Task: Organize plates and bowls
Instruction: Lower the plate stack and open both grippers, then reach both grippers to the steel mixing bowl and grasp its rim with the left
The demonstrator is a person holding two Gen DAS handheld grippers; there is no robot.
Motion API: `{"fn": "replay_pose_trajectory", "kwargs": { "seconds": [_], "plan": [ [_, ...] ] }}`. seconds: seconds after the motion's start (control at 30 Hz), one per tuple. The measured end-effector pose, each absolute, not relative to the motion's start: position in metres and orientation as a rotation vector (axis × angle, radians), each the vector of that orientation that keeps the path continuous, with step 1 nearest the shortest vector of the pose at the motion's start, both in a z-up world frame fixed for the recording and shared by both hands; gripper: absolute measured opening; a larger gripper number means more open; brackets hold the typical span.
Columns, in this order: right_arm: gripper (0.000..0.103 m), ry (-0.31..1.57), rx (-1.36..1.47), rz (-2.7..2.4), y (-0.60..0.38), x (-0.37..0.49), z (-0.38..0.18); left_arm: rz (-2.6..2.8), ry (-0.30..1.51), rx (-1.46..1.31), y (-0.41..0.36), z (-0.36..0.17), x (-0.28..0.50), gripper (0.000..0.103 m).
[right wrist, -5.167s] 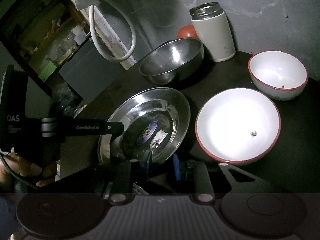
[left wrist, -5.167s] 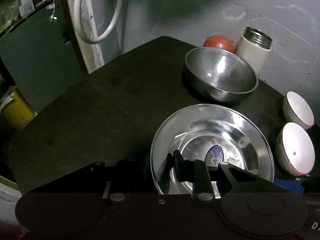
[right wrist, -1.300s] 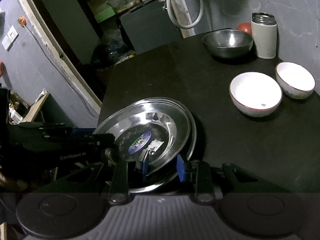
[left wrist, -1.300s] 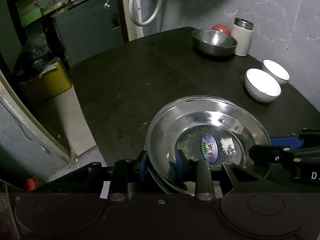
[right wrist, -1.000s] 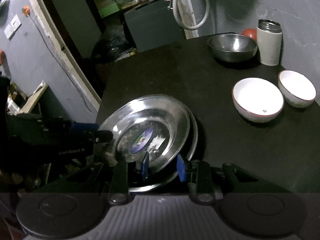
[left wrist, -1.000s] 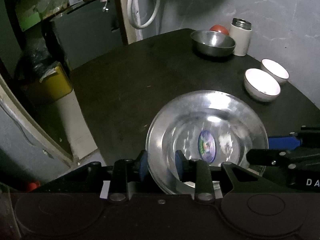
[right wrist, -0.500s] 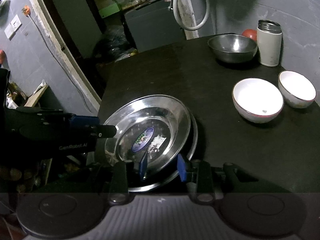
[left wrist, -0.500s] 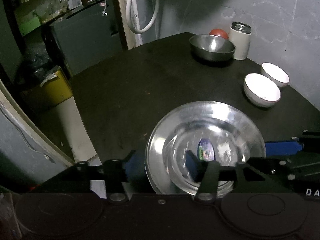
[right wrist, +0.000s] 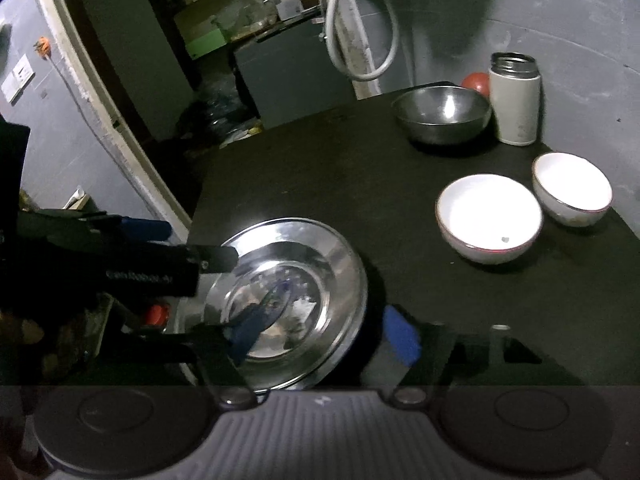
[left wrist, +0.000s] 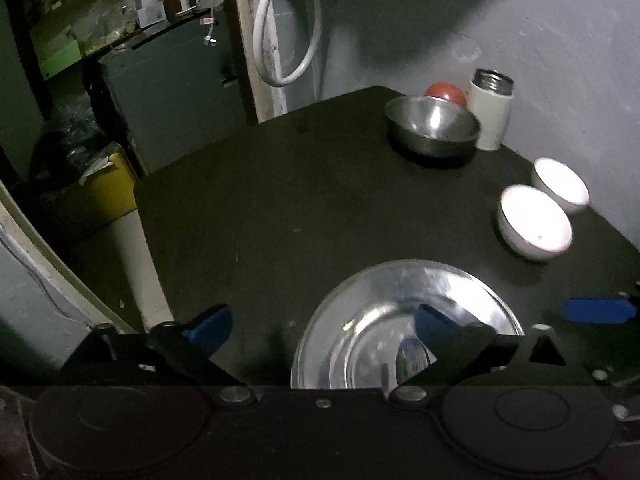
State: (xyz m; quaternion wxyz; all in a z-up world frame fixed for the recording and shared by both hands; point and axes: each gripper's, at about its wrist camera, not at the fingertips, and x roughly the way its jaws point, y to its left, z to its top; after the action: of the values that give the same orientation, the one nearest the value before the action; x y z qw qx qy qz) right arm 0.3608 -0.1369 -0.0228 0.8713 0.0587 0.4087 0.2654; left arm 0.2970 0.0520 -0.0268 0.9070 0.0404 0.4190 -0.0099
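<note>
The black tabletop [right wrist: 320, 168] carries stacked steel plates [right wrist: 296, 292] at lower centre. The left hand-held gripper [left wrist: 320, 328] and right hand-held gripper [right wrist: 320, 336] are both opening, each straddling the rim without pressing. Two white bowls [right wrist: 488, 216] sit upper right, nearer the right one.

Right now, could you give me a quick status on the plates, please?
Both hand-held grippers opening, left and right, pads off. Steel plates stacked at table edge. Two white bowls unstacked. Nothing blocking.
</note>
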Motion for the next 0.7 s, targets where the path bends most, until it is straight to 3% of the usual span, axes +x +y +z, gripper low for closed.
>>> {"fn": "replay_pose_trajectory", "kwargs": {
  "seconds": [0.2, 0.7],
  "plan": [
    [0.095, 0.811, 0.164, 0.484, -0.161, 0.380, -0.020, -0.046, 0.868, 0.031, 0.054, -0.024, 0.348, 0.102],
    [0.102, 0.682, 0.252, 0.280, -0.198, 0.505, -0.004, -0.099, 0.827, -0.188, 0.029, -0.025, 0.523, 0.102]
  ]
}}
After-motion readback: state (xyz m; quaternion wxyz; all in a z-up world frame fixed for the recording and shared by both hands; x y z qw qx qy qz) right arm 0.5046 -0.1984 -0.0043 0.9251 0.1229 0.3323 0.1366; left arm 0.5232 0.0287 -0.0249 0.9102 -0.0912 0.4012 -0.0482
